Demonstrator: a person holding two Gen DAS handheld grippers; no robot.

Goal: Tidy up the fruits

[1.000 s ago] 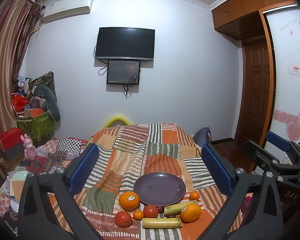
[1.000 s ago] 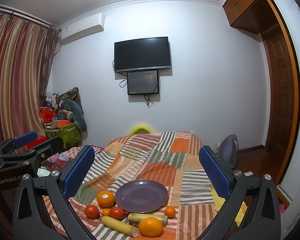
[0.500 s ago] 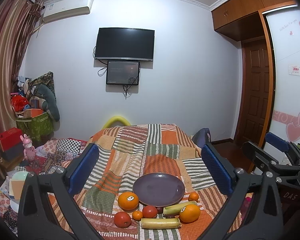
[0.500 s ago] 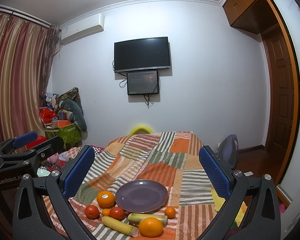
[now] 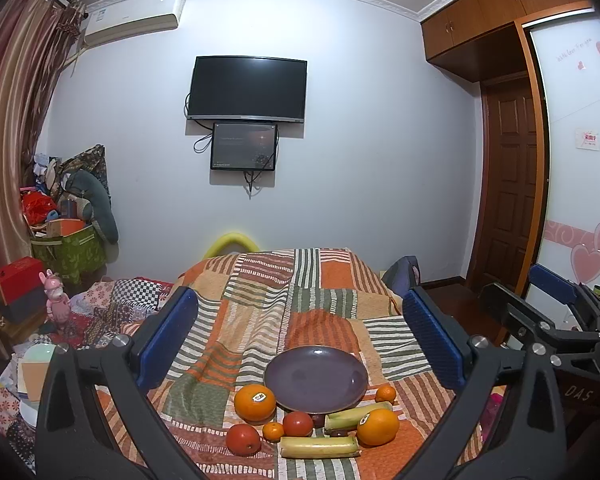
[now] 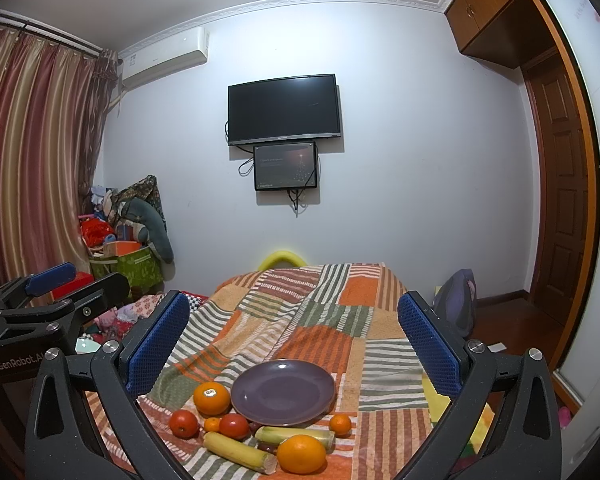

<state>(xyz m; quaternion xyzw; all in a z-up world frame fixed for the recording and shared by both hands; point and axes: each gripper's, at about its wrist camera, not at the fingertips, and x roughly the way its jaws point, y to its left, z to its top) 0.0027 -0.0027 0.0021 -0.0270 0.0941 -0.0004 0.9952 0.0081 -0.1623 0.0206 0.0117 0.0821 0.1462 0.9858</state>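
An empty purple plate point(image 5: 315, 378) point(image 6: 283, 392) lies on a striped patchwork blanket. Around its near rim lie two large oranges point(image 5: 255, 402) point(image 5: 377, 426), two small tangerines point(image 5: 386, 394) point(image 5: 273, 431), two red tomatoes point(image 5: 243, 439) point(image 5: 297, 423) and two yellow-green cane pieces point(image 5: 319, 447) point(image 5: 356, 416). My left gripper point(image 5: 300, 336) is open and empty, held above and short of the fruit. My right gripper point(image 6: 292, 336) is open and empty too. Each gripper shows at the edge of the other's view.
The blanket point(image 5: 284, 304) covers a bed running toward the far wall with a TV point(image 5: 247, 90). Boxes, a toy and clutter point(image 5: 56, 280) lie left. A backpack point(image 6: 456, 304) and a wooden door point(image 6: 560, 200) are right.
Both grippers have stayed almost still. The left view has drifted very slightly; the fruit and plate have not moved.
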